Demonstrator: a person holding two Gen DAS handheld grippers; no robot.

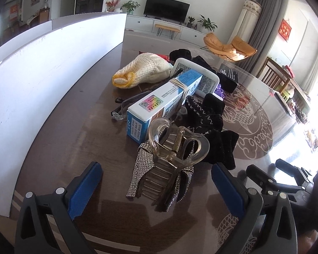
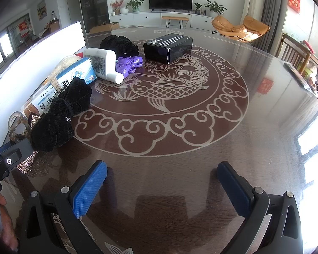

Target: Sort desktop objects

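Note:
A clear plastic hair claw (image 1: 176,146) lies on a rhinestone bow (image 1: 142,169), straight ahead of my open, empty left gripper (image 1: 156,175). Behind them lie a blue-and-white box (image 1: 161,101), a black velvet bow (image 1: 214,124), glasses (image 1: 125,105), a white bottle (image 1: 199,76) and a knitted cream item (image 1: 146,69). My right gripper (image 2: 162,175) is open and empty over bare table. In its view the black velvet bow (image 2: 61,114), white bottle (image 2: 101,63), purple clip (image 2: 129,63), black scrunchie (image 2: 118,44) and black box (image 2: 169,46) sit left and ahead.
A white board (image 1: 53,63) stands along the table's left side. The dark round table (image 2: 201,127) has a fish pattern under glass. The other gripper (image 1: 286,177) shows at the right of the left wrist view. Chairs stand beyond the right edge.

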